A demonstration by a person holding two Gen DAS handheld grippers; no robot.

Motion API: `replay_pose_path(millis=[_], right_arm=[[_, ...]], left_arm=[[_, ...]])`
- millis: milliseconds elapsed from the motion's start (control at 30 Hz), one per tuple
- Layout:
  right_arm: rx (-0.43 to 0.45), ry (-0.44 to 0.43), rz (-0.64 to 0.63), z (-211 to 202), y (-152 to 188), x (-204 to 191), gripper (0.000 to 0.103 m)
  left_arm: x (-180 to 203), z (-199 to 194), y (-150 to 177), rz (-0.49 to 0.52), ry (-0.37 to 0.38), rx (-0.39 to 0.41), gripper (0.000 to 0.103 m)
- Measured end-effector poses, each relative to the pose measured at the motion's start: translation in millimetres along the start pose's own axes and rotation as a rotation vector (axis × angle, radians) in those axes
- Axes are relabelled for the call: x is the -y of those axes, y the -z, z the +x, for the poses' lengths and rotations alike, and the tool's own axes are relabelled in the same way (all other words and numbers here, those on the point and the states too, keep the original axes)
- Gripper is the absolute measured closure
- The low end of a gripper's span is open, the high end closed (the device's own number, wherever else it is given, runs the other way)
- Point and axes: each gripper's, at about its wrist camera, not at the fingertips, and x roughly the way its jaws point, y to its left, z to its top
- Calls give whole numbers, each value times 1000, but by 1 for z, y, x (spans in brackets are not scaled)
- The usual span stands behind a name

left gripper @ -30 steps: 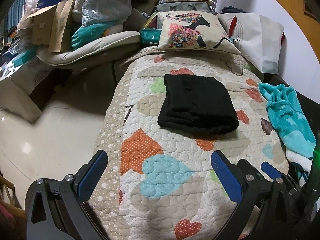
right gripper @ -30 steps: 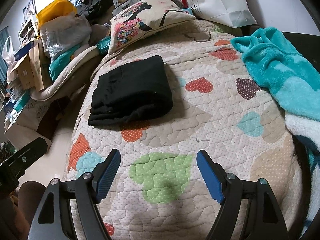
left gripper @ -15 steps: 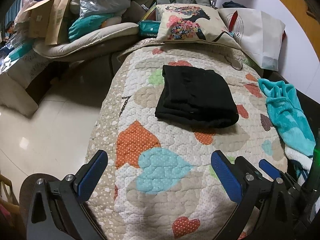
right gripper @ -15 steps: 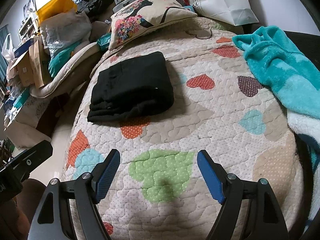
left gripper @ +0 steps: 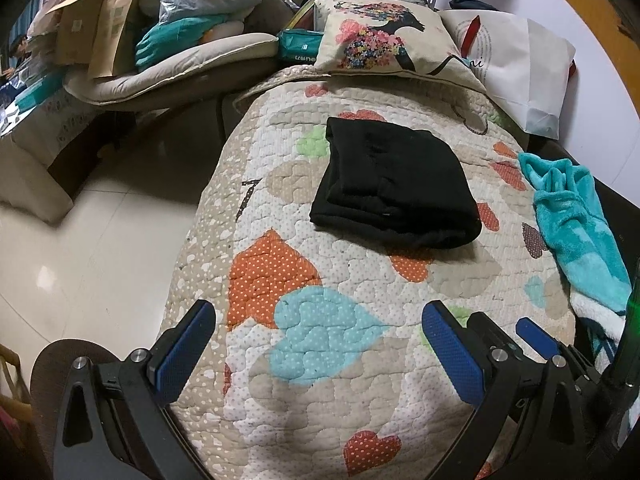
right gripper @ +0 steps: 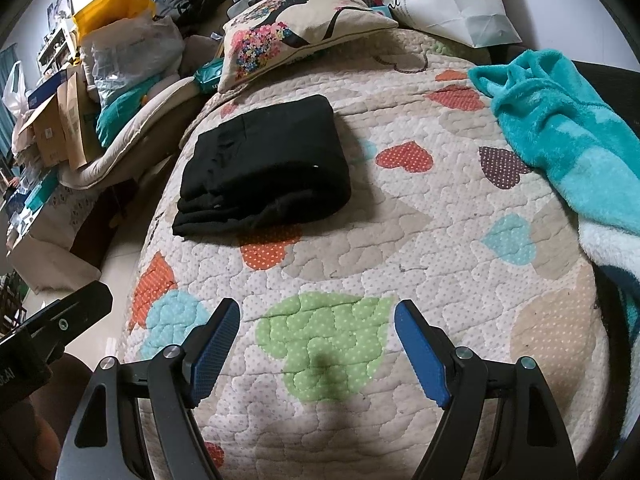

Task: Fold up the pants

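The black pants lie folded into a compact rectangle on the heart-patterned quilt, toward its far half. They also show in the right wrist view. My left gripper is open and empty, held above the near end of the quilt, well short of the pants. My right gripper is open and empty too, over a green heart patch, also apart from the pants. Part of the right gripper shows at the lower right of the left wrist view.
A teal fleece blanket lies along the quilt's right side. A printed pillow and a white paper bag sit at the far end. Cluttered cushions, bags and boxes stand left, beyond the tiled floor.
Both grippers have drawn back and risen slightly from the pants, so the pants appear a bit farther away. The pants have not moved. Both stay open.
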Motion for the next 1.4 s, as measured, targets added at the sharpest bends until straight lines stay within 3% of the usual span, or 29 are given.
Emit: replay_pose_path(millis=[1400], right_arm=[[-47,61,-39,21,5,-4,18]], left_arm=[[-26,54,10,-33,27,-80,0]])
